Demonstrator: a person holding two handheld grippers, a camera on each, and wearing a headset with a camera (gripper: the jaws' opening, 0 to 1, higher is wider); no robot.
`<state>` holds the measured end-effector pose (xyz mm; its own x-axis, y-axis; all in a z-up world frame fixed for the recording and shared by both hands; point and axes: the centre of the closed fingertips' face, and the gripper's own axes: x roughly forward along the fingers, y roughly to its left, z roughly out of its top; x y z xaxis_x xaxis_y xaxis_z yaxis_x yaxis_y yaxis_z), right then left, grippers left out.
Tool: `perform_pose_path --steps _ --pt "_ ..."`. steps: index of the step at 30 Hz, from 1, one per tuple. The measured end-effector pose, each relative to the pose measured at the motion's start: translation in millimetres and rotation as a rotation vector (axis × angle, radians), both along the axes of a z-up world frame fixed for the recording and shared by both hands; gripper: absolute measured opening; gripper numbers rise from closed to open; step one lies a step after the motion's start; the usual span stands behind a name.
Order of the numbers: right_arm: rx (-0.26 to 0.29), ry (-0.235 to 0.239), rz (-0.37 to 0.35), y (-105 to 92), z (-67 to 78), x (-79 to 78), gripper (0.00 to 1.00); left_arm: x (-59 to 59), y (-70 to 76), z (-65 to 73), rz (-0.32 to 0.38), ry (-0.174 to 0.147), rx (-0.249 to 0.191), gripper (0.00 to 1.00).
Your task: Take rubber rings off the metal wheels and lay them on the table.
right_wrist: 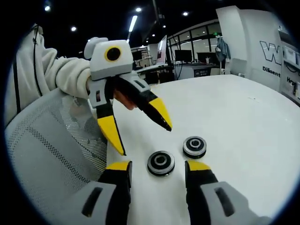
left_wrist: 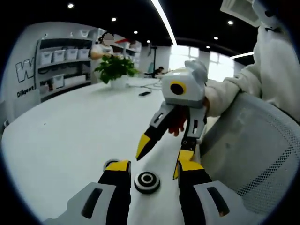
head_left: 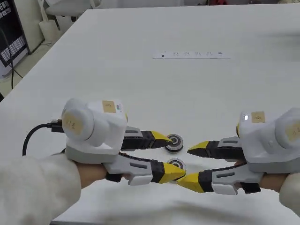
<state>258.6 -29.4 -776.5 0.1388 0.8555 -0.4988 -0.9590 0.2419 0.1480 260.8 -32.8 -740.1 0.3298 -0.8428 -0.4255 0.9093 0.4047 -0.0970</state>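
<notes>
Two hand-held grippers meet nose to nose at the near edge of a white table. In the head view the left gripper reaches in from 9 o'clock, held level, its jaws spread wide and grasping nothing. The right gripper comes in from 3 o'clock, its jaws likewise parted and empty. The yellow tips of the two lower jaws nearly meet. The near wheel lies flat on the table inside the gap of both pairs of jaws, its black rubber ring seated round the metal hub. The far wheel sits just beside it at 12 o'clock, ring also on. The left gripper's upper jaw tip is close at that wheel's 9 o'clock side; contact cannot be told. A black cable trails from the left gripper toward 9 o'clock. Farther up the table at 12 o'clock lies a pale strip with small dark marks. In the right gripper view a grey mesh chair stands behind the left gripper at the table's edge
</notes>
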Motion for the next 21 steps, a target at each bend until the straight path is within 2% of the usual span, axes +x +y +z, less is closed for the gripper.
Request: perform_pose_path --steps 5,8,11,18,21 --pt "-0.014 0.004 -0.006 -0.7 -8.8 0.7 0.37 7.2 3.0 -12.2 0.015 0.007 0.012 0.34" --pt "-0.016 0.015 -0.009 -1.0 -13.4 0.6 0.36 9.5 5.4 -16.6 0.032 0.022 0.01 0.32" --pt "-0.016 0.02 -0.016 -0.7 -16.4 1.8 0.33 8.6 4.5 -20.4 0.028 0.011 0.012 0.29" --pt "-0.012 0.005 -0.017 -1.2 -14.6 3.0 0.29 1.9 2.8 -38.3 -0.013 0.014 0.064 0.24" --pt "-0.001 0.007 -0.021 -1.4 -13.1 3.5 0.27 2.7 4.3 -40.4 -0.007 0.014 0.067 0.22"
